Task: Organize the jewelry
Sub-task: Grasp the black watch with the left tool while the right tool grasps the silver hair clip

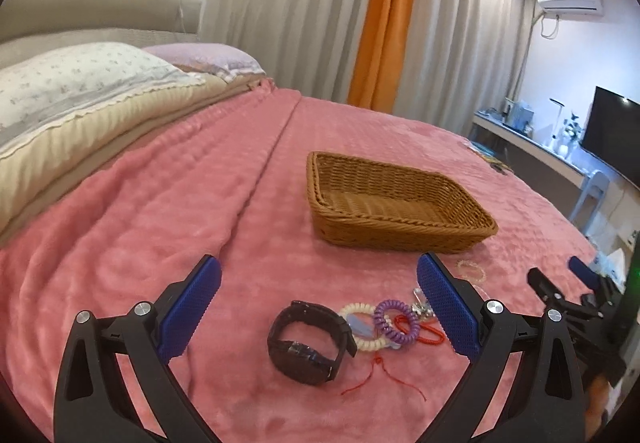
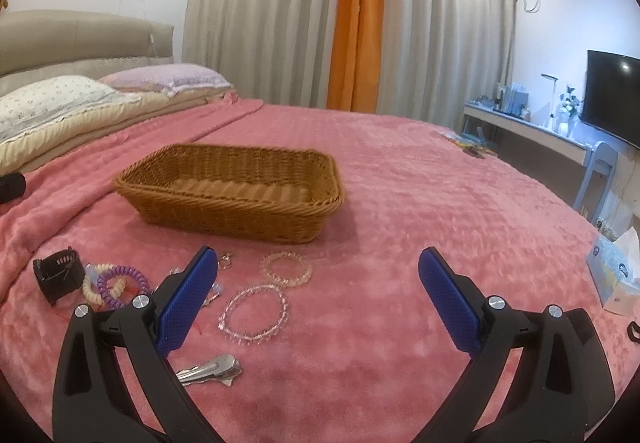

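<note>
An empty wicker basket (image 1: 400, 199) (image 2: 232, 187) stands on the pink blanket. In front of it lies loose jewelry: a black watch (image 1: 310, 343) (image 2: 58, 275), a cream coil band (image 1: 362, 327), a purple coil band (image 1: 394, 321) (image 2: 120, 281), a red string (image 1: 376, 375), two clear bead bracelets (image 2: 286, 269) (image 2: 256, 313) and a silver hair clip (image 2: 212, 371). My left gripper (image 1: 320, 279) is open above the watch and coils. My right gripper (image 2: 320, 267) is open, over bare blanket right of the bracelets; it also shows in the left wrist view (image 1: 560, 279).
Pillows (image 1: 72, 83) lie at the bed's head on the left. Curtains hang behind the bed. A desk with a TV (image 2: 612, 99) stands at the right. A tissue box (image 2: 616, 271) lies near the bed's right edge.
</note>
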Tool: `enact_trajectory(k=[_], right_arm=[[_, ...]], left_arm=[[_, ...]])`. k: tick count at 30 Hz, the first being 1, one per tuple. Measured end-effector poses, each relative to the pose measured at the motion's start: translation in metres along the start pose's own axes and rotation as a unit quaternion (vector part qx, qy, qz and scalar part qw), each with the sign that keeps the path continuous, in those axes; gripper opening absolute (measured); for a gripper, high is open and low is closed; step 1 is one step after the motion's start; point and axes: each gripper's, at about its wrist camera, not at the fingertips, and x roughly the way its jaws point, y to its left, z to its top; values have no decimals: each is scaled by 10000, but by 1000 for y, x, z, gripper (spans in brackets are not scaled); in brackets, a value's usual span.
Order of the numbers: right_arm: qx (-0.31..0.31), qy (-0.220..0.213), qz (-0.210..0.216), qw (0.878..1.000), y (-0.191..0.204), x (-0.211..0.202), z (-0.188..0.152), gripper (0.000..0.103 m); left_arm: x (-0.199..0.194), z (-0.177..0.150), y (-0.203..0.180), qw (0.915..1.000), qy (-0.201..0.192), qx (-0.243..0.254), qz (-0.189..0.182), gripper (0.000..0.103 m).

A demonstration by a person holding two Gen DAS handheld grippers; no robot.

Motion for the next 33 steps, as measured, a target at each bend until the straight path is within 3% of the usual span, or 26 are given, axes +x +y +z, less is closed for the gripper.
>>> enact_trajectory(k=[3, 6, 11, 14, 15, 18, 21, 27, 33], right_arm=[[-89, 284, 202, 9994, 5, 3, -1, 86], [-143, 725, 473, 9961, 10, 8, -7, 67], [304, 1505, 1057, 9825, 0, 10, -24, 38], [513, 1878, 1364, 9714, 0, 3, -36, 37], [536, 1945, 1454, 9686, 3, 1, -38, 37], [585, 2181, 1603, 9609, 13, 0, -37, 37], [717, 2419, 1709, 9524, 22, 8, -36, 37], [780, 2616, 1437, 9512, 35, 28, -36, 37], [713, 2420, 1351, 9582, 47, 38, -30, 37]], left_arm=[[12, -2, -2, 9991, 401, 129, 43, 89], [27, -7, 2, 9950, 973, 212, 43, 75], [23, -11, 27, 9922, 1226, -198, -132, 74], [29, -10, 40, 9900, 1290, -489, -302, 68], [34, -12, 43, 9880, 1380, -563, -398, 57], [55, -18, 52, 9806, 1710, -778, -555, 53], [69, -24, 57, 9724, 1954, -1002, -789, 40], [74, -31, 59, 9637, 2180, -1136, -1044, 41], [68, -36, 48, 9590, 2439, -832, -1176, 40]])
